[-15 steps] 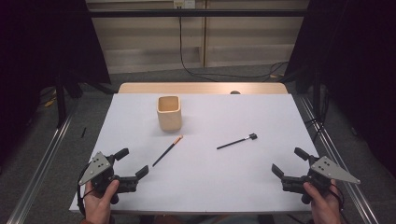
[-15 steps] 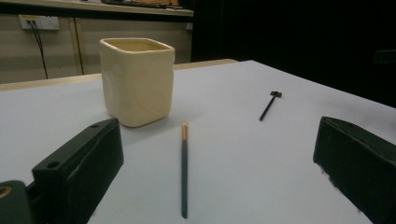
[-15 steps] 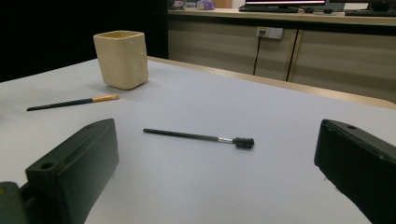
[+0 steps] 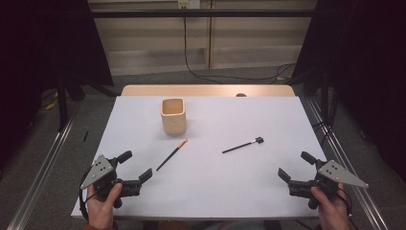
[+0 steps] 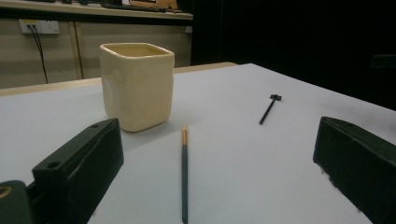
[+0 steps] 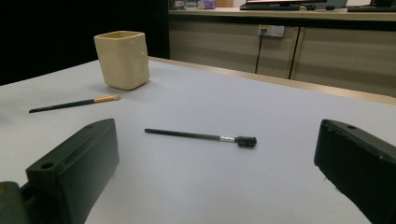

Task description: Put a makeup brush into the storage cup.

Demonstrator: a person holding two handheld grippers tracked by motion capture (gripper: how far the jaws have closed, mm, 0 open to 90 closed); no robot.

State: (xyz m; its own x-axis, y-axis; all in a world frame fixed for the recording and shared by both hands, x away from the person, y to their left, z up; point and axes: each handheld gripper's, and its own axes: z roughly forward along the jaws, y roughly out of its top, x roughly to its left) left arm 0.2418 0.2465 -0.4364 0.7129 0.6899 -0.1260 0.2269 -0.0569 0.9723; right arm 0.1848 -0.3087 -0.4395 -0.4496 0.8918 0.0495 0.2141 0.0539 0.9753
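Looking at the layout, it reads like a tidy-up job: a cream square cup (image 4: 173,115) stands upright toward the far middle of the white table (image 4: 249,191), and two slim makeup-type brushes lie flat on the surface in front of it, probably meant to end up inside the cup.

The orange-tipped brush (image 4: 172,155) lies just in front of the cup, apart from it, tip pointing toward it and handle angled back at the left gripper (image 4: 136,169). The black spoolie-style brush (image 4: 242,145) lies further right, well apart from the first one, and lines up with the right gripper (image 4: 295,166). So each brush sits on the side of the hand that would naturally take it, which seems the point of the setup.

Both claws sit low near the table's near edge, one per corner, held in the person's hands. Each is spread wide with nothing between the jaws and nothing touched. In the left gripper view the orange-tipped brush runs right up the gap between the jaws but lies ahead of them.
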